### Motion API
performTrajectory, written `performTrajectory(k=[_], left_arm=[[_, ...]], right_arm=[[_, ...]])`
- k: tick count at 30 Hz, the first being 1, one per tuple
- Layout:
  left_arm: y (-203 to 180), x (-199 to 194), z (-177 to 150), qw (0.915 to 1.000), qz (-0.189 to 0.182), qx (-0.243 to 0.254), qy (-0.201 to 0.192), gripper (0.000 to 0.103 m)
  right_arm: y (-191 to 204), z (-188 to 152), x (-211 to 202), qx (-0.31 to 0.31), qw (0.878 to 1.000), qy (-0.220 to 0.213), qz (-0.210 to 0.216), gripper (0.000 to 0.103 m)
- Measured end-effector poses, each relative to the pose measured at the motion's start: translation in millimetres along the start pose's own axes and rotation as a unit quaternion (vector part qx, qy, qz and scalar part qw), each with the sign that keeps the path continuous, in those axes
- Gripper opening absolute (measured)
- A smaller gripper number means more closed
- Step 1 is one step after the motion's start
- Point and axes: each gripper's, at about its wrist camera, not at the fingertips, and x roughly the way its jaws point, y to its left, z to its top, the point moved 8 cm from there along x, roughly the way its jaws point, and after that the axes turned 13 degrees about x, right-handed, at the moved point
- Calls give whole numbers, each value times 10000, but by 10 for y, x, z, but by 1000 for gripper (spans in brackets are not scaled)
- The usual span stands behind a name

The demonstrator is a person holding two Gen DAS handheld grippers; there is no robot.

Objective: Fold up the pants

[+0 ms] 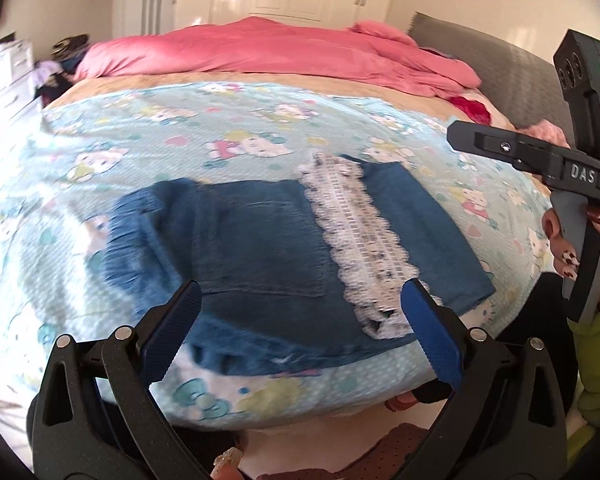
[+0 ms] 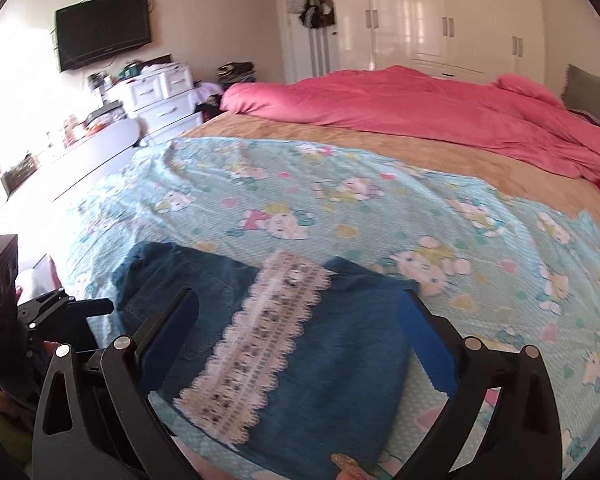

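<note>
Blue denim pants (image 1: 260, 248) lie folded into a compact rectangle near the bed's front edge, with a white lace hem band (image 1: 360, 236) across them. They also show in the right wrist view (image 2: 332, 360), lace band (image 2: 260, 344) on top. My left gripper (image 1: 300, 320) is open and empty, hovering over the pants' near edge. My right gripper (image 2: 296, 328) is open and empty above the pants. The right gripper's body (image 1: 540, 160) shows at the right of the left wrist view.
The pants rest on a light blue cartoon-print sheet (image 2: 340, 200) over a tan bedspread (image 2: 380, 136). A pink duvet (image 2: 420, 108) is bunched at the far side. White drawers (image 2: 160, 96), a wall TV (image 2: 104, 28) and wardrobes (image 2: 440, 12) stand beyond.
</note>
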Motion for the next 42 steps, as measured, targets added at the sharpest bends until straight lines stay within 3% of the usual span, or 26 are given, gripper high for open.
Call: performTrajectory(k=[9,15,28,31,36,40,42], left_arm=[[511,-50,-319,9957,52,-910,139,94],[642,-4,-429,9873,-405,-1529,172,94],[624,214,-483,9706,-1046,-2168,64,93],[631,250,-504,9684,-1092,-2242,39,90],[669,307,-559,9631,-1184,-2417,45,61],[661,329,-557,9616,-1259,-2439,11,61],[663,350,-553,9598,-1302,-2488,-24,66]], right_arm=[[524,-18,426,-322,9969,544,469,99],[850,-3,683,-629,9913,866,767,99],[1481,-73,1420,-1257,9640,1997,1228,99],[1605,-117,1567,-1439,9566,2198,1259,99],[1729,-227,1836,-1487,9479,2511,1273,99],[1782,-359,2029,-1460,9406,2775,1304,98],[1781,-420,2110,-1445,9378,2879,1298,98]])
